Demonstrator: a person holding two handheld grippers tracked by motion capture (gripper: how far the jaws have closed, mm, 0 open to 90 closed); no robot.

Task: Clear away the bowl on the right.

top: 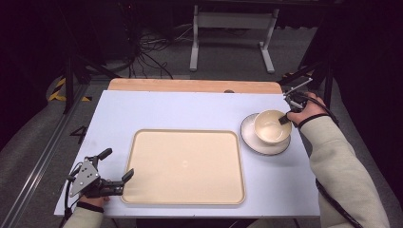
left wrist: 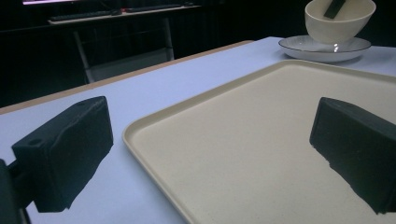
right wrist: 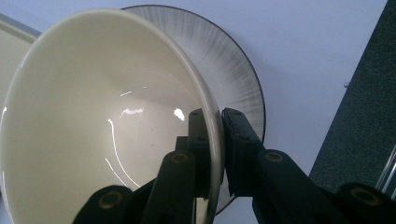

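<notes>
The cream bowl [top: 272,126] is held by its rim at the right side of the tabletop [top: 180,111], over the white plate [top: 252,142] with the thin dark edge; in the left gripper view the bowl [left wrist: 338,21] is tipped and its base seems lifted just clear of the plate [left wrist: 303,46], though whether the two still touch at some point cannot be told. The right gripper [top: 286,117] has its fingers clamped on the bowl's wall: in the right gripper view one finger [right wrist: 198,140] lies inside the glossy bowl [right wrist: 102,116] and the other presses the outside, with the rim pinched between them and the plate [right wrist: 233,70] showing behind. The person's right hand [top: 306,111] and pale sleeve [top: 332,161] reach in from the tabletop's right edge. Just left of the plate, near but apart from it, lies a large beige tray [top: 142,142], flat in the middle of the tabletop. At the tray's near left corner the left gripper [top: 116,165] rests low, its fingers [left wrist: 70,149] spread well apart with nothing between them; in its own view one finger hangs over the bare tabletop [left wrist: 116,107] and the other over the tray [left wrist: 243,140].
</notes>
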